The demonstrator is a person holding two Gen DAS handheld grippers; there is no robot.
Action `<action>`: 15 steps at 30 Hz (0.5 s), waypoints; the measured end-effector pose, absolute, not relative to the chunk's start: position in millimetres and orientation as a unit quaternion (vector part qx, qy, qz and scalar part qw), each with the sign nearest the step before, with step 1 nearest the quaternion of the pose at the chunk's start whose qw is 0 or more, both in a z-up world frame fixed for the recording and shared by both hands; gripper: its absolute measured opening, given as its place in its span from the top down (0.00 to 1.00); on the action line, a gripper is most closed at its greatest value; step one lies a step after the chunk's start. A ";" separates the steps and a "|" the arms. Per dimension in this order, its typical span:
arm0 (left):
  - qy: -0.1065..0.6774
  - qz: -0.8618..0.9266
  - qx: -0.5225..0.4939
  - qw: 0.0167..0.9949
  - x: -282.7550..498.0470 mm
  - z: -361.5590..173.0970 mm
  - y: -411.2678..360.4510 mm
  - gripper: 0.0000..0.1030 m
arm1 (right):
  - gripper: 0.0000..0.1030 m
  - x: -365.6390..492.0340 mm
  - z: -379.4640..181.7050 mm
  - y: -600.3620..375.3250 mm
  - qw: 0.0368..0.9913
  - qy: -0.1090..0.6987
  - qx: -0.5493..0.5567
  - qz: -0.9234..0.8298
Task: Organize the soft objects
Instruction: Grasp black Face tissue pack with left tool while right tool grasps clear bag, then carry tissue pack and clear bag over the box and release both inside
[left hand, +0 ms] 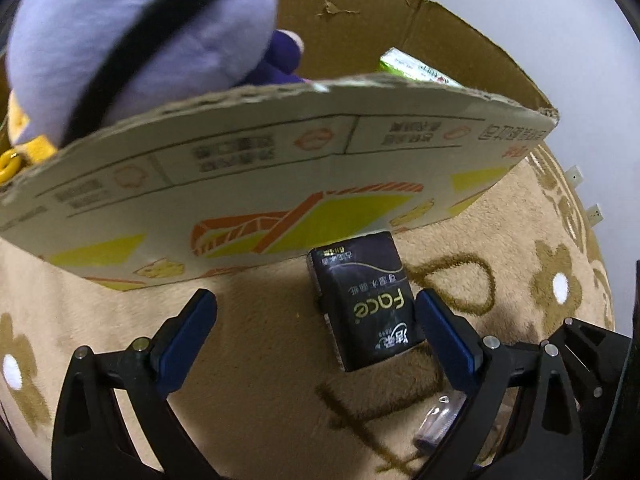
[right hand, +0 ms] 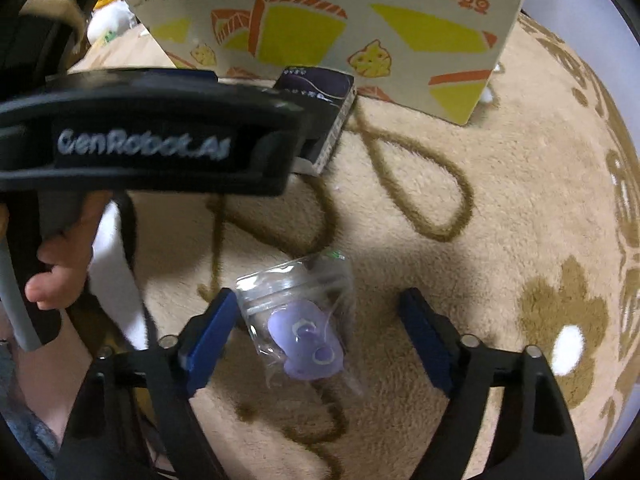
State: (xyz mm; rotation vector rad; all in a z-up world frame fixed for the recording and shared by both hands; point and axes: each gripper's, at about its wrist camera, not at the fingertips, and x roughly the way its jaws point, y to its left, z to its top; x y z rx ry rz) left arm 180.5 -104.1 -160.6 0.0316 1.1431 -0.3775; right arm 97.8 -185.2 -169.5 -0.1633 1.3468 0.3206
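A dark tissue pack [left hand: 364, 300] printed "Face" lies on the beige rug against the cardboard box [left hand: 260, 168]. My left gripper [left hand: 316, 316] is open, low over the rug, with the pack beside its right finger [left hand: 444, 328]. A purple plush toy [left hand: 132, 32] sits in the box. In the right wrist view a clear plastic bag with a small purple soft toy [right hand: 306, 344] lies on the rug between the fingers of my open right gripper [right hand: 320, 320]. The tissue pack [right hand: 320, 112] shows beyond, partly hidden by the left gripper body [right hand: 140, 136].
A green pack [left hand: 416, 66] lies inside the box at the back. The beige rug [right hand: 500, 200] has brown loop and flower patterns. The clear bag [left hand: 438, 424] shows near the left gripper's right finger. A hand [right hand: 60, 272] grips the left tool.
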 end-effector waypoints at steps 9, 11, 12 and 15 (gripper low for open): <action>0.531 -0.177 0.028 0.828 179.3 -163.5 -120.3 0.12 | 0.41 91.1 -166.0 -177.7 0.769 0.619 -0.088 0.133; 0.527 -0.175 0.039 0.831 177.1 -160.8 -127.6 0.13 | 0.41 90.3 -163.3 -177.6 0.770 0.618 -0.089 0.132; 0.525 -0.177 0.043 0.832 174.3 -159.1 -130.4 0.14 | 0.41 89.9 -163.2 -176.8 0.770 0.618 -0.088 0.132; 0.529 -0.178 0.056 0.828 168.9 -163.8 -146.6 0.15 | 0.41 90.5 -163.2 -174.5 0.770 0.619 -0.086 0.132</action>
